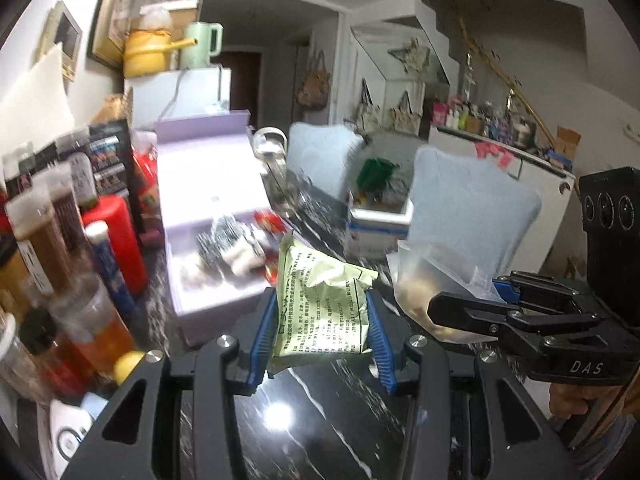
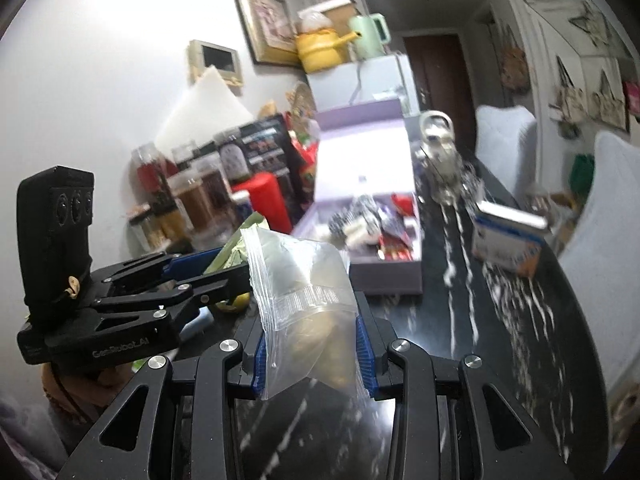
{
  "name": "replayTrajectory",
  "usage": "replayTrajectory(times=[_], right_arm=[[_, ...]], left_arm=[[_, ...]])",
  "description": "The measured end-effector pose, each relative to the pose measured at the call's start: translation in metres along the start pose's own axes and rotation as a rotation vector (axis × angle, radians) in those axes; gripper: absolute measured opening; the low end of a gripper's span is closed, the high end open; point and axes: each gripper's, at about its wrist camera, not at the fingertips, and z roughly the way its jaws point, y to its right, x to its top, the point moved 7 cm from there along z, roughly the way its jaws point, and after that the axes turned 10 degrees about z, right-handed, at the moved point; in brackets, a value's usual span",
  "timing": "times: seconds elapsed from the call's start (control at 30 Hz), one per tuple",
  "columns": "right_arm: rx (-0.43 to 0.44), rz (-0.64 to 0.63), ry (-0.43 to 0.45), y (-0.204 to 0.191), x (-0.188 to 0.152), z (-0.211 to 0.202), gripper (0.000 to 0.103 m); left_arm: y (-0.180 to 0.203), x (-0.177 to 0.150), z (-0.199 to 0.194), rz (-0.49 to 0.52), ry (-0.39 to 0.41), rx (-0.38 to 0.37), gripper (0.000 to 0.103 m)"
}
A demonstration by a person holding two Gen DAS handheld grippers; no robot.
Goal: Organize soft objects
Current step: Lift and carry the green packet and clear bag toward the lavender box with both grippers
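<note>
My left gripper (image 1: 322, 332) is shut on a pale green printed packet (image 1: 320, 300) and holds it above the black marble table (image 1: 320, 432). My right gripper (image 2: 310, 344) is shut on a clear zip bag (image 2: 304, 292) with something tan inside, also held above the table. The right gripper and its bag (image 1: 436, 280) show at the right of the left wrist view. The left gripper (image 2: 212, 268) shows at the left of the right wrist view. An open lilac box (image 1: 212, 216) with several small packets in it lies ahead; it also shows in the right wrist view (image 2: 368, 188).
Jars, bottles and a red can (image 1: 120, 240) crowd the table's left side. A glass kettle (image 2: 438, 148) and a blue-and-white carton (image 2: 508, 240) stand on the table farther back. Pale blue chair backs (image 1: 468, 204) line the right edge.
</note>
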Motion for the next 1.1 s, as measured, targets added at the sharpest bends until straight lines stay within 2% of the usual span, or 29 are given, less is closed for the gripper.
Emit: replayTrajectory(times=[0.17, 0.57, 0.8, 1.1], right_arm=[[0.004, -0.056, 0.048, -0.008, 0.037, 0.005, 0.035], [0.031, -0.127, 0.152, -0.01, 0.131, 0.031, 0.035], [0.039, -0.118, 0.168, 0.001, 0.17, 0.066, 0.035], [0.083, -0.084, 0.152, 0.017, 0.202, 0.118, 0.035]], left_arm=[[-0.021, 0.034, 0.002, 0.002, 0.069, 0.046, 0.043], [-0.077, 0.102, 0.038, -0.033, 0.159, 0.13, 0.043], [-0.107, 0.121, 0.072, -0.055, 0.167, 0.189, 0.043], [-0.146, 0.128, 0.129, -0.058, 0.111, 0.288, 0.043]])
